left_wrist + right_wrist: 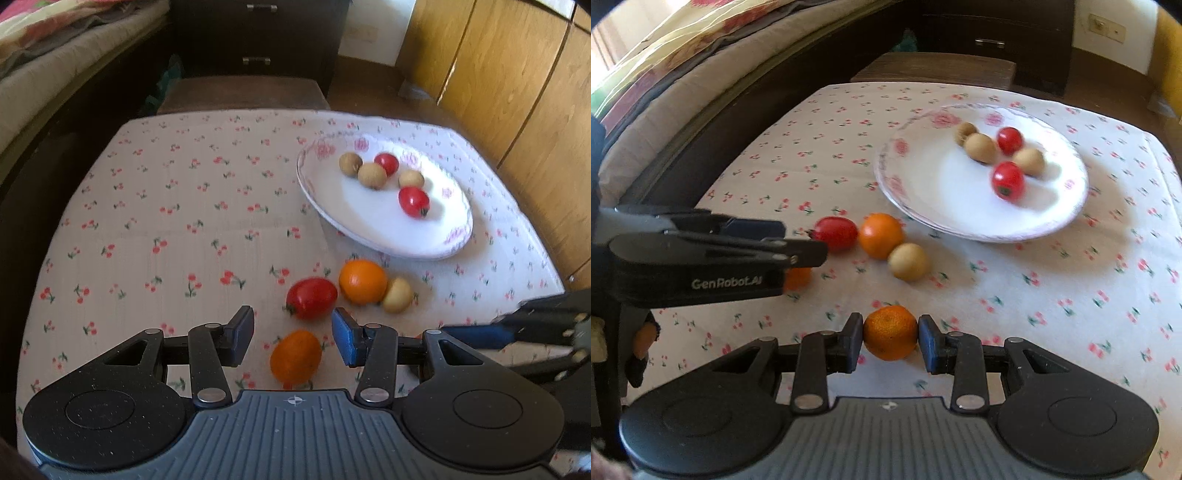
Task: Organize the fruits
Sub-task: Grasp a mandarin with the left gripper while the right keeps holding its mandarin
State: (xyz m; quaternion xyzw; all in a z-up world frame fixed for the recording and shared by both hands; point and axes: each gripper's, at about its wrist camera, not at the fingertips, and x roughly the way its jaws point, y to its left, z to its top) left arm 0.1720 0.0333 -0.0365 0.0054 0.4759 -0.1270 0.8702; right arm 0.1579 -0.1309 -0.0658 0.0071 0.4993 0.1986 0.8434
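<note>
A white flowered plate (308, 184) (886, 181) at the right holds three brown longans and two red tomatoes. In front of it on the cherry-print cloth lie a red tomato (312, 297) (836, 233), an orange fruit (363, 281) (881, 235) and a beige longan (397, 294) (909, 261). My left gripper (293, 338) (805, 242) is open, straddling a small orange tomato (295, 362) (798, 277) without touching it. My right gripper (891, 338) (480, 332) is shut on a small mandarin (891, 332), held above the cloth near the front.
A bed (683, 74) runs along the left side of the table. A dark drawer cabinet (258, 37) and a brown stool (243, 92) stand behind it. Wooden wardrobe doors (517, 92) close off the right.
</note>
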